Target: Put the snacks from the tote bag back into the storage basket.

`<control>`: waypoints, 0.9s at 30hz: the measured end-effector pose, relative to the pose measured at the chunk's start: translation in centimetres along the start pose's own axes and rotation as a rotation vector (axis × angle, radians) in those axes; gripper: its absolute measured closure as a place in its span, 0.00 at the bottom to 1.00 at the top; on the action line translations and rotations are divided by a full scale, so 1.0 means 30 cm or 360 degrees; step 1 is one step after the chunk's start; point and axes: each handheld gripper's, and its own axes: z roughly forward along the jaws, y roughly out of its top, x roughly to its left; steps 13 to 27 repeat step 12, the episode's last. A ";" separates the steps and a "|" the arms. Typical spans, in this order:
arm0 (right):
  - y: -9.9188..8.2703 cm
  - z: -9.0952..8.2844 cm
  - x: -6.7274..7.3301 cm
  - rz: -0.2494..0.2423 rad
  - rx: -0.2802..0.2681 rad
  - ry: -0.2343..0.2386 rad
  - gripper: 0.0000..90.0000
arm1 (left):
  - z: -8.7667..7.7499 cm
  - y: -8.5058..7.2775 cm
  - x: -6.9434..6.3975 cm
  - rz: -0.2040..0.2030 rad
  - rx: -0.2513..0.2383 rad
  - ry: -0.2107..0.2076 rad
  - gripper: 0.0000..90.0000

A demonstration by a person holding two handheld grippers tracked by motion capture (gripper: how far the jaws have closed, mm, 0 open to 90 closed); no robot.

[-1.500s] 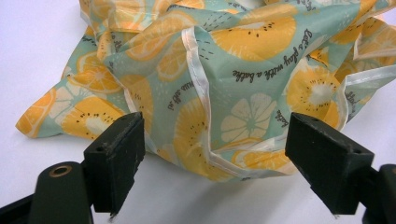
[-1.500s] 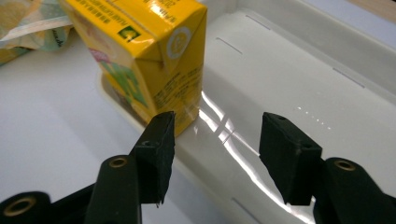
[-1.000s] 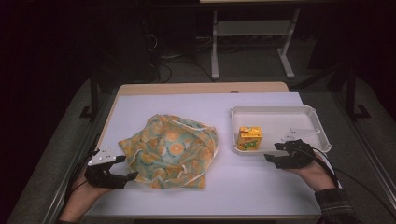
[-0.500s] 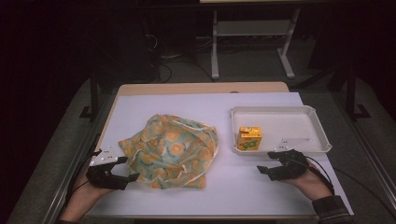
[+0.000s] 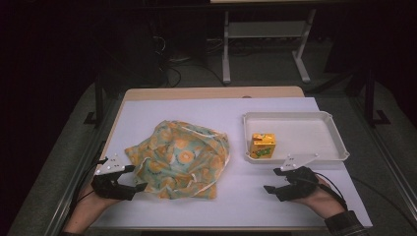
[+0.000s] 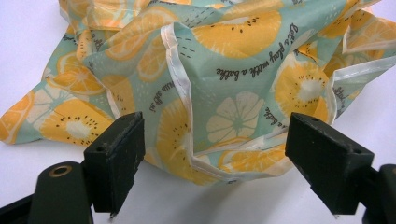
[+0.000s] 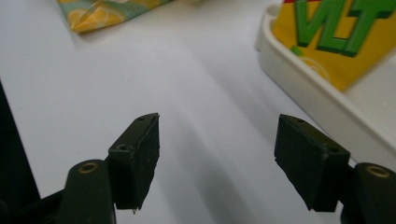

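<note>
A crumpled cloth bag [image 5: 179, 160] printed with orange slices lies in the middle of the table. My left gripper [image 5: 137, 178] rests at its near left corner. It is open, and the bag's white-hemmed edge [image 6: 224, 79] lies just ahead of the wide-apart jaws [image 6: 215, 154]. A yellow juice carton [image 5: 263, 146] stands in the left part of a white tray [image 5: 305, 123]. My right gripper [image 5: 270, 180] sits on the table in front of the tray, apart from it. Its jaws have just been opening and are open [image 7: 217, 154] with nothing between them. The carton [image 7: 341, 42] and tray rim [image 7: 317, 107] are ahead to its right.
The white sheet [image 5: 147, 118] covers the table up to a wooden strip [image 5: 211, 92] at the far edge. Bare sheet runs between the bag and the tray. A metal stand [image 5: 265, 34] is on the dark floor beyond the table.
My right gripper has drawn back from the tray's front rim toward the near edge and slightly left. The left gripper, bag and carton have not moved.
</note>
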 end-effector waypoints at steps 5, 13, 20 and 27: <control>-0.004 0.021 0.018 -0.0084 0.0041 0.0042 0.33 | 0.001 0.000 0.000 0.0004 0.0001 -0.0001 0.22; -0.006 0.028 0.019 -0.0085 0.0049 0.0032 0.31 | 0.002 0.002 -0.001 0.0008 0.0001 -0.0004 0.22; -0.006 0.028 0.019 -0.0085 0.0049 0.0032 0.31 | 0.002 0.002 -0.001 0.0008 0.0001 -0.0004 0.22; -0.006 0.028 0.019 -0.0085 0.0049 0.0032 0.31 | 0.002 0.002 -0.001 0.0008 0.0001 -0.0004 0.22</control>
